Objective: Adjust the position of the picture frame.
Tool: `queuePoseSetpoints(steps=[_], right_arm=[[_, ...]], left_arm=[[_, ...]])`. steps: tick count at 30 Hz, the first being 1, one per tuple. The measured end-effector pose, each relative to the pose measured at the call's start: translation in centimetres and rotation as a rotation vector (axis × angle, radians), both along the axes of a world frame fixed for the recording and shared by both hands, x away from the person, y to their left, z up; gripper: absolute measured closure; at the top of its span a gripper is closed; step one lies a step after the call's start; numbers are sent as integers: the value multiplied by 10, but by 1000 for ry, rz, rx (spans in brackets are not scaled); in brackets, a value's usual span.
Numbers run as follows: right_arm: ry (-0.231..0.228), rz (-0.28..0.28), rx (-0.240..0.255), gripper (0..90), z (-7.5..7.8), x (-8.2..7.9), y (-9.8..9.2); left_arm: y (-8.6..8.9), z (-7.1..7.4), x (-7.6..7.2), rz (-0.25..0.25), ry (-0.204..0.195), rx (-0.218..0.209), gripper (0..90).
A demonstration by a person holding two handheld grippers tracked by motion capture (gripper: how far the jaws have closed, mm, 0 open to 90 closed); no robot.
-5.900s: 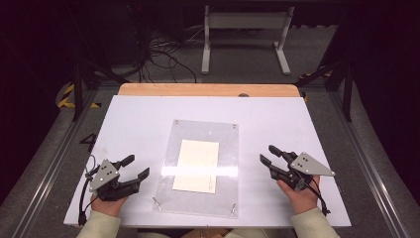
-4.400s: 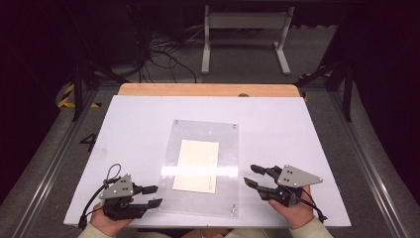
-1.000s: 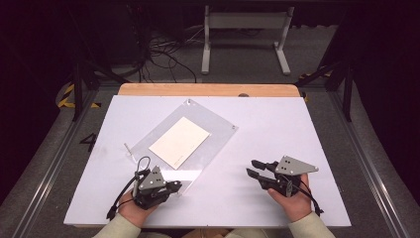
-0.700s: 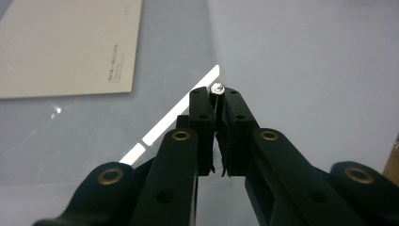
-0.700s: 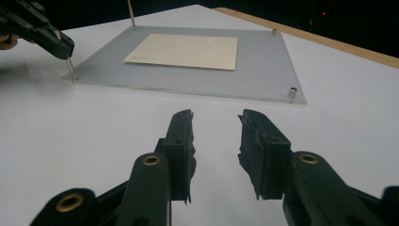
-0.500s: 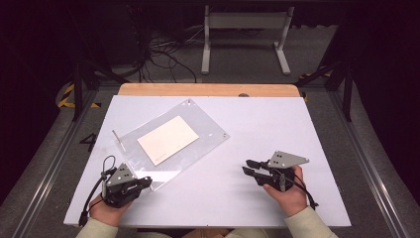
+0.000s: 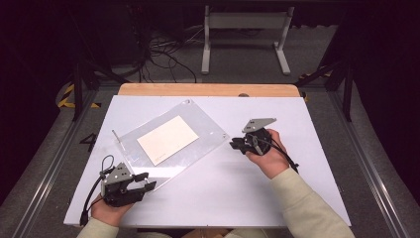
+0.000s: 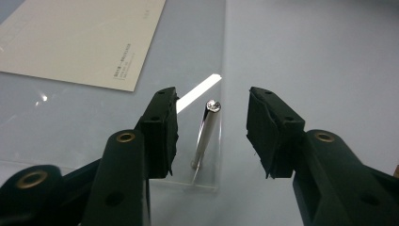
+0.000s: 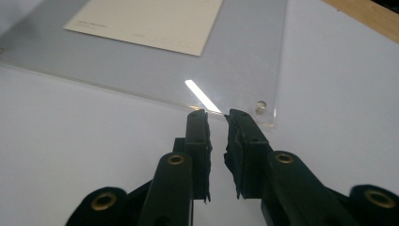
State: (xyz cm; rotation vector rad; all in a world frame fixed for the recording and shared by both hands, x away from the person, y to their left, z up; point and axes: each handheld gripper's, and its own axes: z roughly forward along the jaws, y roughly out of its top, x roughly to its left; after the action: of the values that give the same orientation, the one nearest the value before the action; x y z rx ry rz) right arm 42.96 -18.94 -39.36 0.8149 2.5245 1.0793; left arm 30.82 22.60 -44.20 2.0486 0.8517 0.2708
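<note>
- Acrylic frame (image 7: 171, 140), clear, card (image 7: 167, 140) sandwiched inside, lies skewed on white counter (image 7: 237, 198); likely stiff, slick, scratch-prone, best taken by corner posts.
- Left claw (image 8: 211, 134), just been opening, stands spread around frame's near corner post (image 8: 207, 134).
- Right claw (image 9: 217, 141), closing, nearly pressed together, empty, at frame's right corner.

white table (image 7: 247, 198), floor cables (image 7: 163, 49), metal stand (image 7: 245, 20)
</note>
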Motion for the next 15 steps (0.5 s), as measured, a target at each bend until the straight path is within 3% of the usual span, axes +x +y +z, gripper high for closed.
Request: queuePoseSetpoints(steps=[2,6,15], right_arm=[[28,-9,-42,761,1,13,6],[43,-21,-81,714,-2,34,15],[112,-49,-143,688,-14,65,30]], left_arm=[[1,1,0,-1,-6,1,524],[1,1,0,-2,-13,-1,520],[1,0,0,-3,-15,-2,519]])
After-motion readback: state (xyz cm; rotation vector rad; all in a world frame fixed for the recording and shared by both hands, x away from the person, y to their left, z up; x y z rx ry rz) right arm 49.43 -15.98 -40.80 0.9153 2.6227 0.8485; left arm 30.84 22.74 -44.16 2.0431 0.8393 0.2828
